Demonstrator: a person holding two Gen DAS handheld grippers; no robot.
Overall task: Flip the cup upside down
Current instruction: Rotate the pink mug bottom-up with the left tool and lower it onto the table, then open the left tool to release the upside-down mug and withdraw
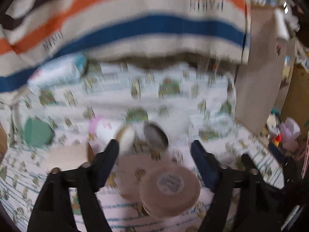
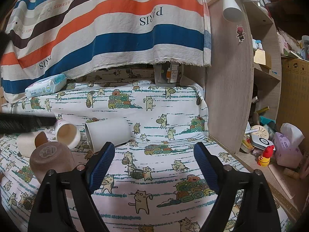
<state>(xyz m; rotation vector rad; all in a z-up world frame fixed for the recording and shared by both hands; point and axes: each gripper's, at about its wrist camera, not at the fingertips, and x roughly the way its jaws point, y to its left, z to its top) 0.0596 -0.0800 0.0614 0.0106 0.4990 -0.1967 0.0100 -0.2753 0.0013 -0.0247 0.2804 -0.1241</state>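
**Open jaws over a cluster of cups**

Nearest the left wrist lens, the left gripper point(image 1: 154, 147) holds its black, blue-padded fingers wide apart, nothing between them. Just beyond them stands a brown plastic cup point(image 1: 170, 188) already upside down, its round base with a label facing up. That view is blurred. Past it a large white mug point(image 2: 108, 133) lies on its side on the cat-patterned tablecloth point(image 2: 164, 174), mouth toward the camera. Beside it lies a smaller white cup with a pink base point(image 2: 67, 133), also tipped over. A green cup point(image 1: 37, 132) lies well to the left. The right gripper point(image 2: 154, 154) is spread open too, empty, above bare cloth. A striped towel point(image 2: 115, 29) hangs behind.
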